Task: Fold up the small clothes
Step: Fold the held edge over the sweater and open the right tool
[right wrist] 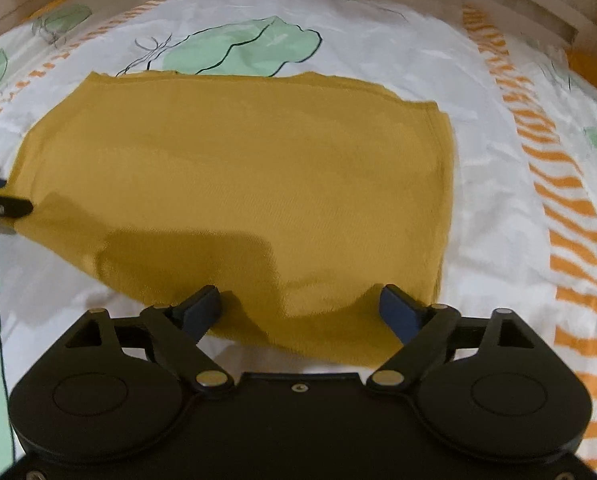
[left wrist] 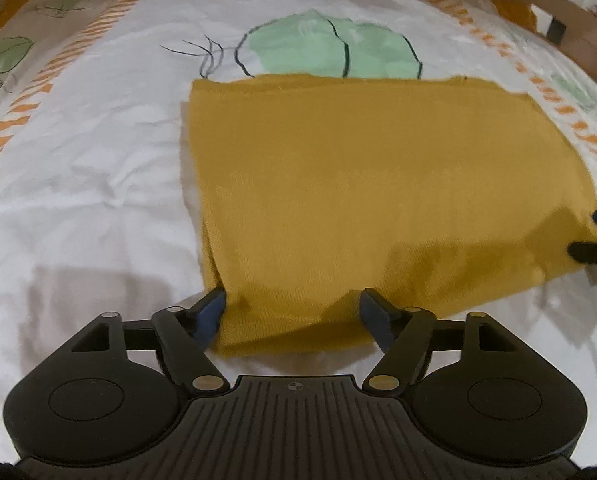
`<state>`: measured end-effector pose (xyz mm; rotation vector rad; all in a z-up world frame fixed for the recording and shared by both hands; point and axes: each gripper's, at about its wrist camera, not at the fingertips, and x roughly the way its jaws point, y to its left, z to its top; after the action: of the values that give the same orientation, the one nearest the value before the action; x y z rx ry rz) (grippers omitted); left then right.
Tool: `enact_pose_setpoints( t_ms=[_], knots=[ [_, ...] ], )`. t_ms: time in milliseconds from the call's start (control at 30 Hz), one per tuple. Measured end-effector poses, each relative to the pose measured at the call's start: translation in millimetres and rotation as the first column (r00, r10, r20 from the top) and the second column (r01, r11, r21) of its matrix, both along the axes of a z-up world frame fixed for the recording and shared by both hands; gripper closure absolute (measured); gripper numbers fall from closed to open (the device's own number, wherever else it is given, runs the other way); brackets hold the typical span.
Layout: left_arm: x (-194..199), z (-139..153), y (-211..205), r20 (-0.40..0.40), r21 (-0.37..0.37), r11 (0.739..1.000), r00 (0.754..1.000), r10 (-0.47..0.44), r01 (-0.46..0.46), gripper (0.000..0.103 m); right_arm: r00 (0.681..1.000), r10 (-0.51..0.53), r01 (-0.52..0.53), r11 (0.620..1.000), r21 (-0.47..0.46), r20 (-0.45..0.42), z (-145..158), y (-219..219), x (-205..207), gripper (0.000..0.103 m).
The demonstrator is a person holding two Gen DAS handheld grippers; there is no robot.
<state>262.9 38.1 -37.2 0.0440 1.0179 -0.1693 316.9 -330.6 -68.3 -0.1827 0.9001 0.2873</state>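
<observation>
A mustard-yellow garment (left wrist: 378, 184) lies folded flat in a rough rectangle on the bedsheet; it also shows in the right wrist view (right wrist: 250, 184). My left gripper (left wrist: 292, 312) is open, its jaws wide apart on either side of the garment's near left corner. My right gripper (right wrist: 300, 308) is open, its jaws straddling the garment's near right corner. The right gripper's fingers (left wrist: 596, 240) show at the right edge of the left wrist view, and the left gripper's fingers (right wrist: 2, 200) show at the left edge of the right wrist view.
The bedsheet (left wrist: 98, 168) is white with green leaf prints and orange striped bands (right wrist: 570, 216). A wooden bed frame (left wrist: 566, 4) runs along the far edge and right side. Wrinkled sheet lies left of the garment.
</observation>
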Motion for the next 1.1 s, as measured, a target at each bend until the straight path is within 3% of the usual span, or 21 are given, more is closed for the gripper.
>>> enact_pose_setpoints(
  t_ms=[233,367,433,567,833,1100],
  knots=[
    [5,4,-6,-0.043,0.013,0.999,0.998,0.041,-0.040,0.029,0.998,-0.035,0.040,0.991,0.125,-0.044,5,-21,3,0.009],
    [8,12,-7,-0.047,-0.002,0.995,0.994,0.099,-0.099,0.030,0.991,-0.120,0.130,0.961,0.244,-0.055,11,-48,8,0.002],
    [7,17,-9,-0.023,-0.025,0.993,0.993,0.118,-0.118,0.030,0.977,-0.197,0.211,0.930,0.300,-0.077,10,-66,10,0.000],
    [7,26,-13,0.017,-0.113,0.986,0.991,0.129,-0.126,0.030,0.941,-0.287,0.337,0.828,0.448,-0.177,-6,-97,15,0.000],
    [16,27,-31,0.046,-0.174,0.975,0.988,0.149,-0.139,0.030,0.930,-0.292,0.367,0.677,0.638,-0.224,-23,-116,27,0.000],
    [32,21,-45,0.055,-0.160,0.977,0.987,0.148,-0.138,0.030,0.939,-0.276,0.335,0.612,0.717,-0.203,-31,-120,48,0.000]
  ],
)
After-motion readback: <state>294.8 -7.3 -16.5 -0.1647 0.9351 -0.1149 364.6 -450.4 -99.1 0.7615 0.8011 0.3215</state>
